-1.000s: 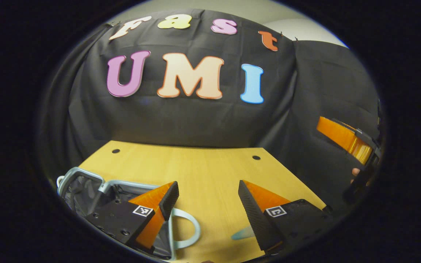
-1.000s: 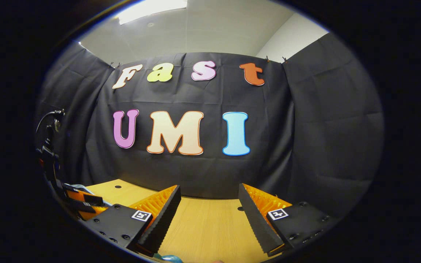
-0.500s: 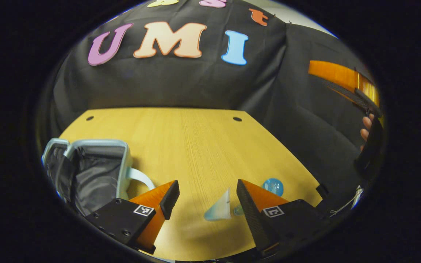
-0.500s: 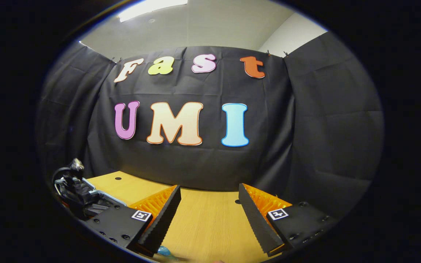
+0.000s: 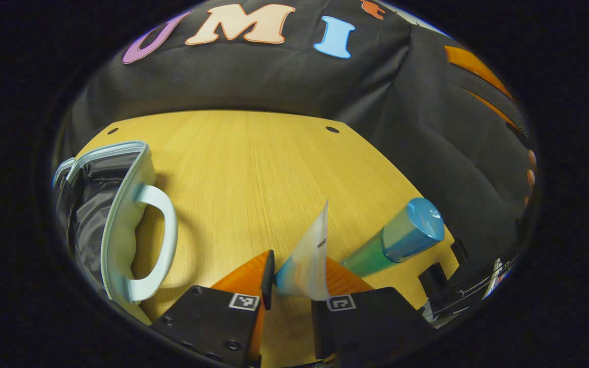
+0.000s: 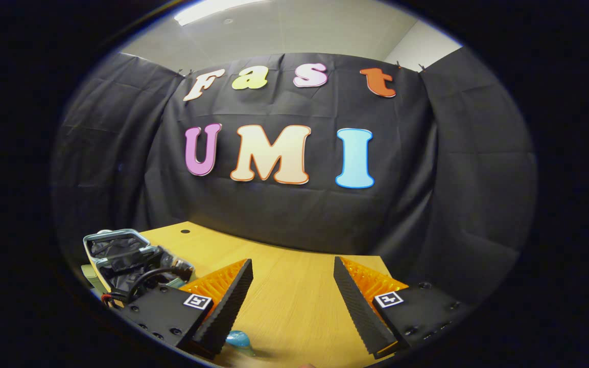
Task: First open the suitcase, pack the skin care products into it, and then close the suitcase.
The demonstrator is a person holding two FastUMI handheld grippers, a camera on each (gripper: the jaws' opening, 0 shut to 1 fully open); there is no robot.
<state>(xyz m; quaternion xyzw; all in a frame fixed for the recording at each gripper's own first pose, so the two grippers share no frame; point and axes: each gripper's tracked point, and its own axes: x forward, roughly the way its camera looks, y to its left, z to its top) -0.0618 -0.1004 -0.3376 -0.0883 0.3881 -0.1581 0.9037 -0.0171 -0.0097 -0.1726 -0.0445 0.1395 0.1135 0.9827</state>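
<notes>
Suitcase [image 5: 120, 214] open at the table's [image 5: 253, 163] left side, packing under way, closing still to come. Left gripper [image 5: 294, 286] pinching the white squeeze tube [image 5: 307, 260], blue-capped bottle [image 5: 401, 237] lying just beside. Half a second ago spread wide above the tube, now clamped. Right gripper [image 6: 292, 291] held high, jaws spread, empty

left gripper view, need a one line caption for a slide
Left gripper shut on a skin care tube above the wooden table, open suitcase to its left, blue-capped bottle to its right.
</notes>
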